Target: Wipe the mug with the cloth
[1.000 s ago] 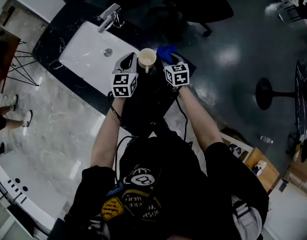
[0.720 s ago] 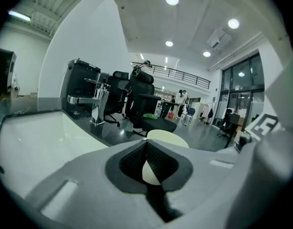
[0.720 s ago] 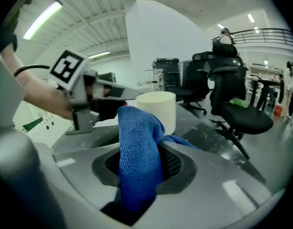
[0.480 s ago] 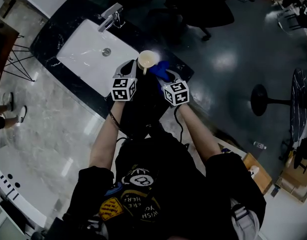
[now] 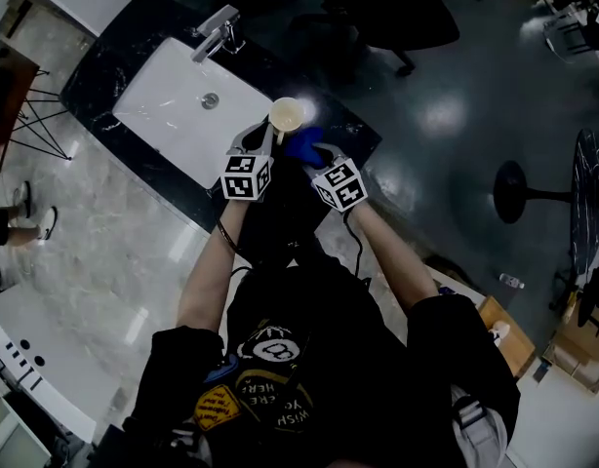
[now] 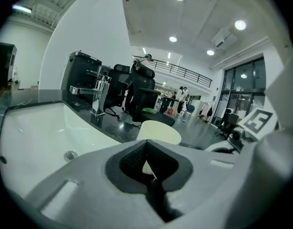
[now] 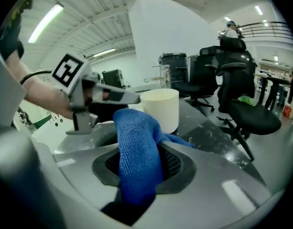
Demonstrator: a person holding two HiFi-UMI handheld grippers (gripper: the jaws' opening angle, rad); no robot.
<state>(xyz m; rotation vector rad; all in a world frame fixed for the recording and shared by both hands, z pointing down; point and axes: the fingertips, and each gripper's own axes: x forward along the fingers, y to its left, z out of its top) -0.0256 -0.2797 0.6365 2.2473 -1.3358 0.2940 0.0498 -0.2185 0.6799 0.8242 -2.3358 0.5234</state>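
Nearest, the right tongs (image 7: 137, 173) are clamped on a blue cloth (image 7: 136, 144), bunched up just beside the cream mug (image 7: 161, 108). The left tongs (image 6: 147, 170) are closed on the mug's near side. It stands upright on the dark tabletop (image 7: 211, 133) beside the white sink (image 5: 178, 105).

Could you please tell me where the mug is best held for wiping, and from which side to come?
Probably its sink-side wall or handle, low down, coming in level from the left. The mug stands upright on the dark counter, and the right gripper holds the blue cloth on the opposite side, so rim and right wall stay free. The left gripper is there, seemingly shut on it.
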